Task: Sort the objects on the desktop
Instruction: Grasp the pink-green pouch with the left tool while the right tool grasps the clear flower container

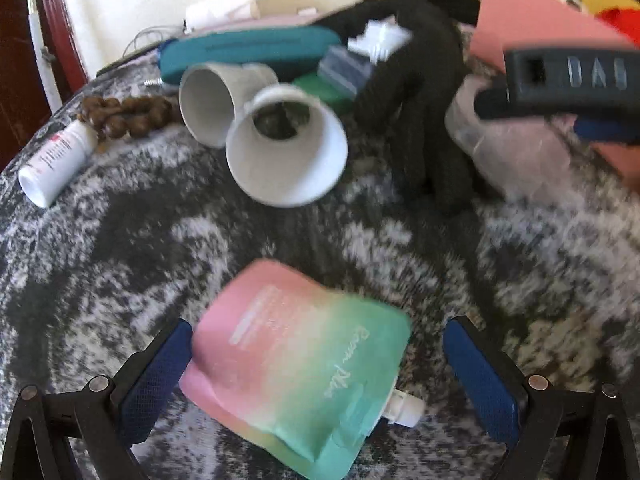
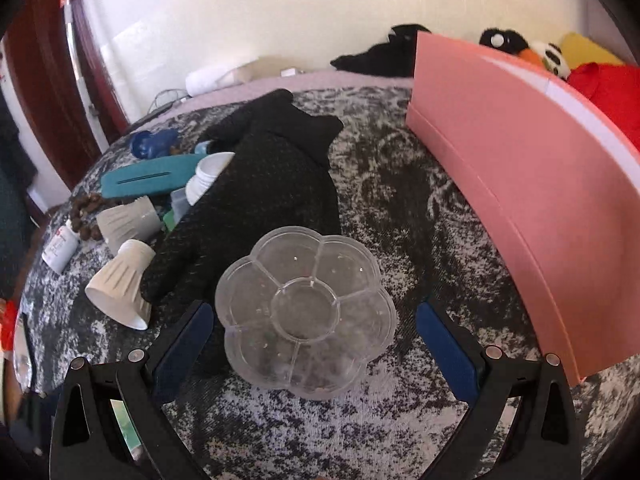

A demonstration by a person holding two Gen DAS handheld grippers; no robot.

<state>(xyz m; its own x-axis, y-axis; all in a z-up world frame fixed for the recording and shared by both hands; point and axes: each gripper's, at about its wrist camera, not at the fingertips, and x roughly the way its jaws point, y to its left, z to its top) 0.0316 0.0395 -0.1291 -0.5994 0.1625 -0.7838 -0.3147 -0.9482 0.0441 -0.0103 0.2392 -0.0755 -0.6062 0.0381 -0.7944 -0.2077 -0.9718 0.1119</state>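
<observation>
In the left wrist view my left gripper [image 1: 320,364] is open, its blue pads on either side of a pink-and-green spout pouch [image 1: 296,368] lying on the grey mottled cloth; the left pad touches its edge. In the right wrist view my right gripper [image 2: 316,336] is open around a clear flower-shaped plastic tray [image 2: 304,312] lying partly on a black glove [image 2: 260,192]. The right gripper also shows in the left wrist view, blurred, at upper right [image 1: 560,92].
A pink box [image 2: 520,184] stands at the right. At the left lie two paper cups [image 2: 120,288], a teal case [image 2: 152,178], a white bottle [image 1: 56,160], brown beads [image 1: 124,114], a blue object [image 2: 150,144]. Plush toys sit behind the box.
</observation>
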